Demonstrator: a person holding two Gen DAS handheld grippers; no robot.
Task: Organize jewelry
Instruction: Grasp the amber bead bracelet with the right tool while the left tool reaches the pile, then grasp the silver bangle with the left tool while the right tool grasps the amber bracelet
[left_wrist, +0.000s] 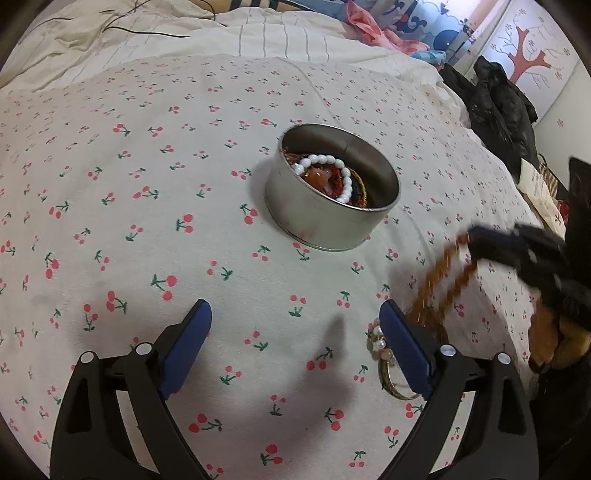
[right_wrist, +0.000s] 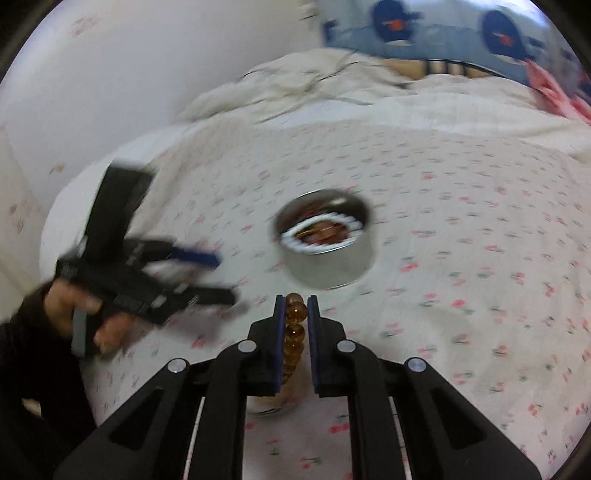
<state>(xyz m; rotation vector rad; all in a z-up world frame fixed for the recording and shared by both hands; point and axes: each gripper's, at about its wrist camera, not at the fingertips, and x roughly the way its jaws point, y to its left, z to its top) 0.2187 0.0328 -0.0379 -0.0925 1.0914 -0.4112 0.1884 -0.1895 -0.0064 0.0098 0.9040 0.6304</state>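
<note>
My right gripper (right_wrist: 295, 306) is clamped on the amber beads (right_wrist: 294, 334), lifted off the sheet (left_wrist: 229, 258); the strand hangs loose below the pads. My left gripper (left_wrist: 295, 332) hovers with jaws apart, nothing between them. Risk: pinch is narrow, beads are round, a swing could slip them out or snag the pearl bangle (left_wrist: 388, 373) lying just beside my left finger. Farther off, the tin (left_wrist: 332, 192) is already crowded with white beads (left_wrist: 332, 173); path clear.
</note>
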